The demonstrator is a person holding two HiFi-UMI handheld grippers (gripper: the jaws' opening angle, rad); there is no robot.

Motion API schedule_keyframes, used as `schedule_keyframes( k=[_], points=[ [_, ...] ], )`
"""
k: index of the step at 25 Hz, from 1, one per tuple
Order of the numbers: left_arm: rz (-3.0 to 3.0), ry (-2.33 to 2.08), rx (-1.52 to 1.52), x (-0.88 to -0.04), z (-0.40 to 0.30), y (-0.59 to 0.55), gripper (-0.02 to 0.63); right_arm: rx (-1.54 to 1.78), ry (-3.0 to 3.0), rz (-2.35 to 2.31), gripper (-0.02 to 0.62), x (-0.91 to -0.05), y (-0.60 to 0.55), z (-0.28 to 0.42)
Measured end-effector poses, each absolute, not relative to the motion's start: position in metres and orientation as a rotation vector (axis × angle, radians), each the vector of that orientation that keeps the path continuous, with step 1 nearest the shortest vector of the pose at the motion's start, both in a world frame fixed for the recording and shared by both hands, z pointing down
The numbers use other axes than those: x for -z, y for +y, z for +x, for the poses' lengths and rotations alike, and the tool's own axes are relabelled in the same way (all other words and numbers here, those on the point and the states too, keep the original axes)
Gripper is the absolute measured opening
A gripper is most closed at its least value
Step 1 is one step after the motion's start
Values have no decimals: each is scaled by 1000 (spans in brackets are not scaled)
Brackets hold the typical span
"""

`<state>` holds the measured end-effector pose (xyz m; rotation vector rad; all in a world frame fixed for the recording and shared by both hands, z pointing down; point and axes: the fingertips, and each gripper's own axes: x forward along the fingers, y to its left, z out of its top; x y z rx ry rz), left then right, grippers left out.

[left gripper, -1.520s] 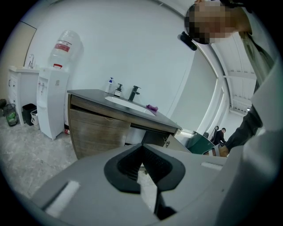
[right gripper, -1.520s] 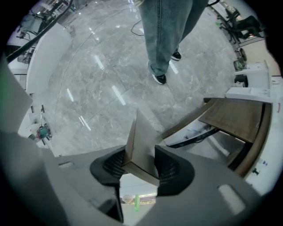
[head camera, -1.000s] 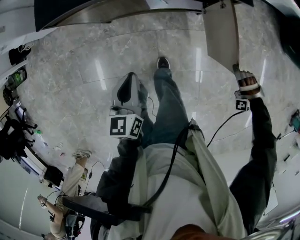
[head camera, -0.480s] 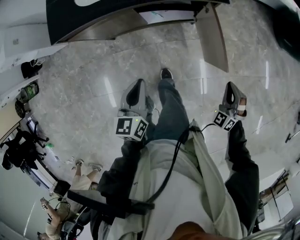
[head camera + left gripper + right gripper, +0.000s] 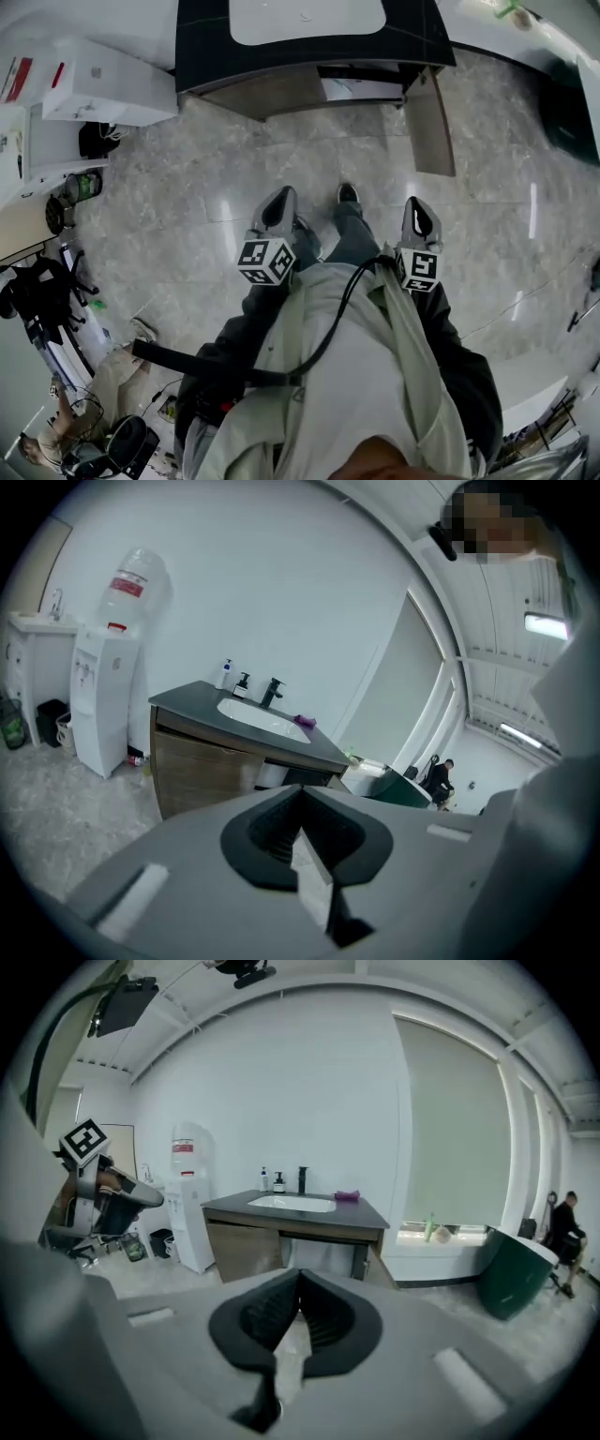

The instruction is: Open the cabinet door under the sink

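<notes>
The sink vanity (image 5: 309,52) has a dark counter and a white basin (image 5: 305,19) and stands at the top of the head view. Its right cabinet door (image 5: 429,122) is swung open and sticks out over the floor. The left door (image 5: 262,94) is closed. In the right gripper view the open door (image 5: 380,1267) shows beside the dark opening under the counter (image 5: 300,1211). My left gripper (image 5: 279,208) and right gripper (image 5: 419,217) are close to my body, well short of the vanity. Both are shut with nothing between the jaws, as the left gripper (image 5: 301,787) and right gripper (image 5: 300,1272) views show.
A white water dispenser (image 5: 103,89) stands left of the vanity. A dark green bin (image 5: 516,1274) and a seated person (image 5: 565,1222) are to the right. Another person (image 5: 94,394) sits at the lower left among bags and gear. Marble floor (image 5: 234,178) lies between me and the vanity.
My right gripper has let go of the door's edge, shut, and drawn back up towards my body. The door stays open. My left gripper has risen a little, and the view has pulled back.
</notes>
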<state>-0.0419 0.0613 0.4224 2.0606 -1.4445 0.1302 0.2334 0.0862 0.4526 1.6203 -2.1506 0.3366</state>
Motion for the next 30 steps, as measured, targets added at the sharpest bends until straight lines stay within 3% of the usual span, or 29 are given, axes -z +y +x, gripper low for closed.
schedule_keyframes(
  k=[6,14,22,30],
  points=[
    [2058,-1428,-68,-413,-63,39,6,-255,-2172,1544,2,-445,98,192],
    [2158,-1372,-46,-396,-52,25,6,-300,-2091,1639,2,-443,104,212],
    [2156,-1416,-20,-387,-88,36,6,-376,-2092,1585,2,-458,105,189],
    [2096,-1506,-17,-390,-116,47,6,-556,-1987,1625,2,-500,100,210]
  ],
)
